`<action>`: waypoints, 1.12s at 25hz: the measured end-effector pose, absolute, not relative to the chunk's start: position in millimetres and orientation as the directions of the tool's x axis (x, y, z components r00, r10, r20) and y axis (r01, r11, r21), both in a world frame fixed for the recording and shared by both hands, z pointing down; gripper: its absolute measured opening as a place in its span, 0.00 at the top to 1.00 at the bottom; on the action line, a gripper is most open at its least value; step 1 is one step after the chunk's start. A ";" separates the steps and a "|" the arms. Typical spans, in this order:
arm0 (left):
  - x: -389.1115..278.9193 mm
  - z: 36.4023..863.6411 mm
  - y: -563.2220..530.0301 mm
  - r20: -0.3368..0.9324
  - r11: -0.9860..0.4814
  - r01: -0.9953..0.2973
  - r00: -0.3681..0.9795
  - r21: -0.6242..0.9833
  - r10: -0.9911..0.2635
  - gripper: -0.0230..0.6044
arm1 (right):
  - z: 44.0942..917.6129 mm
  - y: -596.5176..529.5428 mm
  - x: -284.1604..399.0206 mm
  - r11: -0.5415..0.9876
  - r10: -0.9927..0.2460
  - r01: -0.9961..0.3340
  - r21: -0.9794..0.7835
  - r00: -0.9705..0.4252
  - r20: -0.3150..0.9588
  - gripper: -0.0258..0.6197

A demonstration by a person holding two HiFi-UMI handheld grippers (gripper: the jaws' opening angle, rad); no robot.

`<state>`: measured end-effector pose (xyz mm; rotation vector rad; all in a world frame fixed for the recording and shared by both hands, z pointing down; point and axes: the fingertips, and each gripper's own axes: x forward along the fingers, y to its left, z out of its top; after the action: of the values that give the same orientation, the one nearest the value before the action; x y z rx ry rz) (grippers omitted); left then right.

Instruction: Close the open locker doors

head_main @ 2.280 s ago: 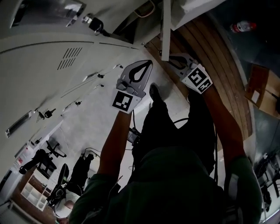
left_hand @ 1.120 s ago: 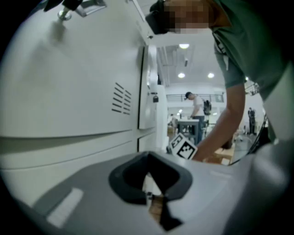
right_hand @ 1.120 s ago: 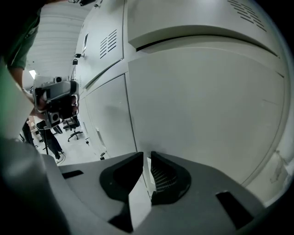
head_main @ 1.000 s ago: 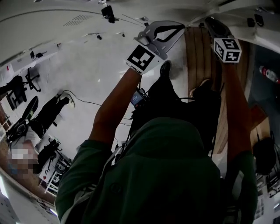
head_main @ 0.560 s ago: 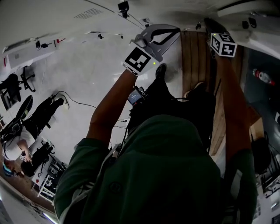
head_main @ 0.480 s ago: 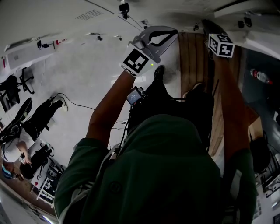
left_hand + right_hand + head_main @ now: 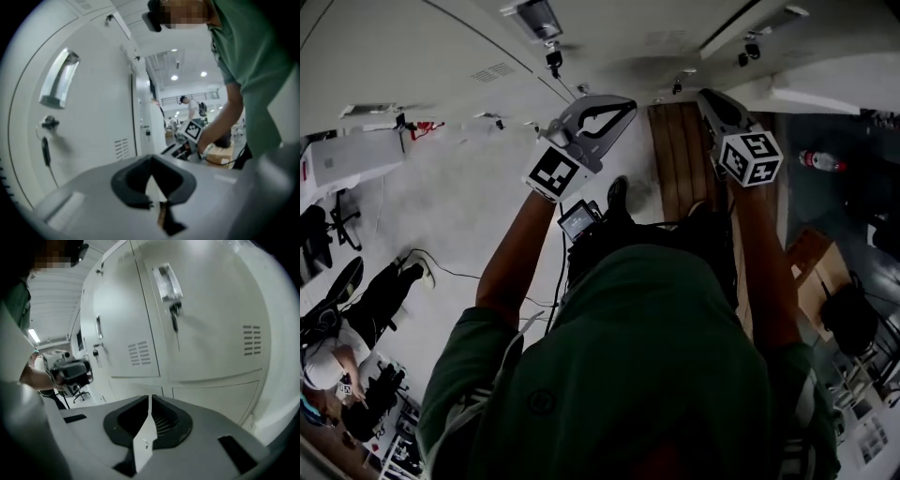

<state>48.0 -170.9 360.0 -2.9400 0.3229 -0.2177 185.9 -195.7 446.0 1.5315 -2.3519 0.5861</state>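
Lockers (image 7: pixel 140 296), doors (image 7: pixel 211 333) flush and closed

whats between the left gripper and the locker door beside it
Nothing: in the left gripper view only open air separates the shut left gripper from the locker door, whose handle and lock sit high at the picture's left.

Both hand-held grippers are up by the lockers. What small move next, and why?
Probably ease the left hand-held gripper forward to press the locker door beside its handle: its jaws are shut, empty and close before that door. Whether the door is fully latched I cannot tell.
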 end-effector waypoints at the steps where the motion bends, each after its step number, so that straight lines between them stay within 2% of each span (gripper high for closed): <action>1: 44.6 352.7 -166.4 0.130 -0.961 -0.192 0.967 -0.202 -0.220 0.96 | 423.6 -186.9 182.0 0.364 -0.817 -0.911 -0.193 -0.412 0.403 0.92; 7: 37.5 316.4 -147.2 0.141 -0.955 -0.095 0.980 -0.280 -0.139 0.96 | 285.8 -142.4 173.8 0.381 -0.899 -0.910 -0.164 -0.406 0.164 0.95; 11: 34.6 305.0 -123.8 0.159 -0.958 -0.047 0.983 -0.282 -0.095 0.96 | 231.7 -107.9 164.9 0.390 -0.912 -0.911 -0.137 -0.403 0.083 0.95; 21: 45.9 279.5 -89.8 0.130 -0.953 0.034 0.992 -0.302 -0.005 0.96 | 209.4 -59.8 167.7 0.336 -0.935 -0.931 -0.145 -0.348 0.070 0.95; 28: 50.4 269.4 -82.5 0.055 -0.977 -0.010 0.998 -0.213 -0.022 0.96 | 208.5 -55.4 168.6 0.335 -0.933 -0.933 -0.133 -0.349 0.093 0.95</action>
<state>50.4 -82.5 269.4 -2.9263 0.0236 -0.0834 168.6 -55.4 208.5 1.7930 -2.5671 0.2549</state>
